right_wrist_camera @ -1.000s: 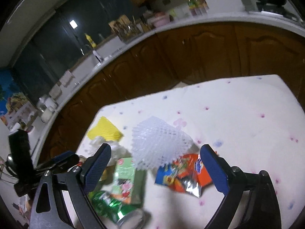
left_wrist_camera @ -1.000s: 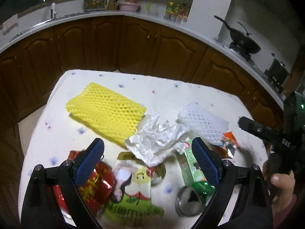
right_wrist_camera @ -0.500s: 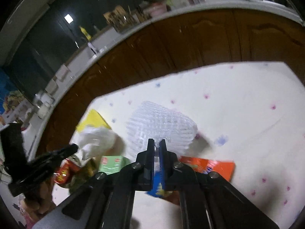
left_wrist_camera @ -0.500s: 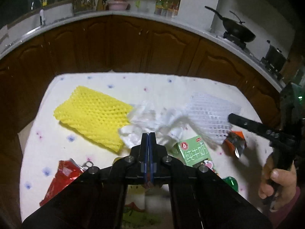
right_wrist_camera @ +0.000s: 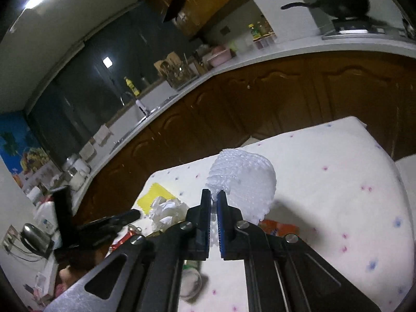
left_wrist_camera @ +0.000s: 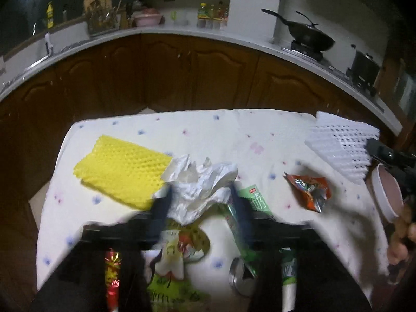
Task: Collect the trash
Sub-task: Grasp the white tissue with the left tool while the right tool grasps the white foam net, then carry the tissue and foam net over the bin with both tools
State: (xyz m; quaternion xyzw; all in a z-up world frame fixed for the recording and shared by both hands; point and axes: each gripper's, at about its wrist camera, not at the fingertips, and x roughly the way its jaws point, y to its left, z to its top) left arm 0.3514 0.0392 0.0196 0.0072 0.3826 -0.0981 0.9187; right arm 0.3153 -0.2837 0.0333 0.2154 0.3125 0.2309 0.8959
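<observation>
My right gripper [right_wrist_camera: 213, 200] is shut on one edge of a white foam net [right_wrist_camera: 244, 179] and holds it off the table; in the left wrist view that net [left_wrist_camera: 340, 145] hangs at the far right. My left gripper [left_wrist_camera: 200, 208] is low over the pile with its jaws opening. Crumpled white paper [left_wrist_camera: 200, 189] lies between its blurred blue fingers [left_wrist_camera: 162, 208], and they do not press on it. Also on the flowered tablecloth [left_wrist_camera: 234, 135] are a yellow foam net [left_wrist_camera: 122, 166], an orange snack wrapper [left_wrist_camera: 309, 187], a green carton [left_wrist_camera: 257, 202], a can [left_wrist_camera: 240, 278], a red wrapper [left_wrist_camera: 111, 273] and a green snack bag [left_wrist_camera: 176, 260].
Dark wooden cabinets [left_wrist_camera: 197, 78] under a white counter curve behind the table. A wok [left_wrist_camera: 309, 39] sits on the stove at the right. A hand [left_wrist_camera: 400, 241] grips the right tool, with a round white-rimmed thing [left_wrist_camera: 387, 195] beside it.
The right gripper shut on the white foam net and lifted it up and to the right, uncovering the orange wrapper. The left gripper shut on nothing, then parted again around the paper.
</observation>
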